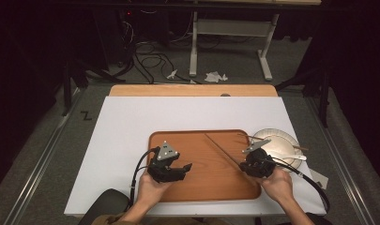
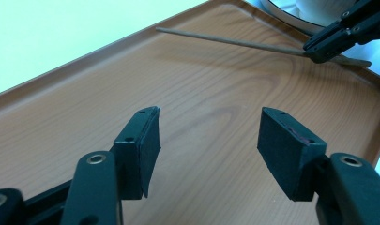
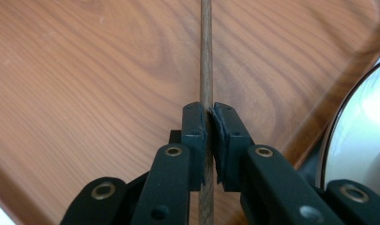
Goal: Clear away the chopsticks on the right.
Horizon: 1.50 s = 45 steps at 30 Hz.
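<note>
The right tool [image 3: 209, 123] pinches a thin wooden stick [image 3: 206, 51] over the tray [image 3: 84, 70]; the high view adds a plate [image 1: 284, 140]. The left tool [image 2: 209, 140] is open.

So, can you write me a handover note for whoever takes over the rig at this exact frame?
Right gripper: jaws shut on a thin wooden stick, held over the wooden tray.
Left gripper: jaws open, nothing between them, above the tray's left half.
White plate sits just right of the tray with another stick on it.
Done: one stick gripped and brought over the tray.
Left, probably: set it down on the tray, then fetch the other from the plate.
</note>
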Available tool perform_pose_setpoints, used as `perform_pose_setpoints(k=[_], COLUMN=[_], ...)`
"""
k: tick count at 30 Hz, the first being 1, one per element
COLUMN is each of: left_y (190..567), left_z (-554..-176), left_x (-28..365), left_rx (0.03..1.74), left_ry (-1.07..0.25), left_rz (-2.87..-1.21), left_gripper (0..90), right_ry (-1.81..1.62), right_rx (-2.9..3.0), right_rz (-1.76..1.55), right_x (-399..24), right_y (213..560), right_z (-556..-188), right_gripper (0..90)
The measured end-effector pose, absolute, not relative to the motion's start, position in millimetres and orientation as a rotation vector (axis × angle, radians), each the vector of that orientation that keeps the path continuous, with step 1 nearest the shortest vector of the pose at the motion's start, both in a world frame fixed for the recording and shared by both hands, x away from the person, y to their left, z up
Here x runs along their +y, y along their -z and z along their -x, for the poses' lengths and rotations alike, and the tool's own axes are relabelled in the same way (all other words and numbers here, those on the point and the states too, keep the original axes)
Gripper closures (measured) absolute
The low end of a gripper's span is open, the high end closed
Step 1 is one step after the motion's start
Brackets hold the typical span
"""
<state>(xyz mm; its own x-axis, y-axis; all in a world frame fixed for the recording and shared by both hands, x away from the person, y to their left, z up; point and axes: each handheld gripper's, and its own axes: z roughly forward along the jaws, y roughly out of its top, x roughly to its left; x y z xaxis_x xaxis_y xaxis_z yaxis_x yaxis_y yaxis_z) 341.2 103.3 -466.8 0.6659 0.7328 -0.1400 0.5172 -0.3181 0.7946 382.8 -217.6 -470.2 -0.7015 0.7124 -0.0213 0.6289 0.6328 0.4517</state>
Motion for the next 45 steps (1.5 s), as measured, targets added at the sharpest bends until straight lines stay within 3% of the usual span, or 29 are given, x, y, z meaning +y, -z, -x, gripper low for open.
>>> perform_pose_setpoints(k=[24, 45], left_y=[468, 469], left_z=[-341, -341], left_x=[103, 101], left_rx=[0.97, 0.969], left_ry=[-0.304, -0.307], left_rz=[-2.0, -2.011], left_gripper=[39.1, 39.1], right_ry=[-0.56, -0.603], right_rx=[2.653, 2.621], right_rz=[-1.115, -1.106], right_x=[-216, -218], right_y=[481, 473], right_z=[-387, -382], right_gripper=[79.9, 65.9])
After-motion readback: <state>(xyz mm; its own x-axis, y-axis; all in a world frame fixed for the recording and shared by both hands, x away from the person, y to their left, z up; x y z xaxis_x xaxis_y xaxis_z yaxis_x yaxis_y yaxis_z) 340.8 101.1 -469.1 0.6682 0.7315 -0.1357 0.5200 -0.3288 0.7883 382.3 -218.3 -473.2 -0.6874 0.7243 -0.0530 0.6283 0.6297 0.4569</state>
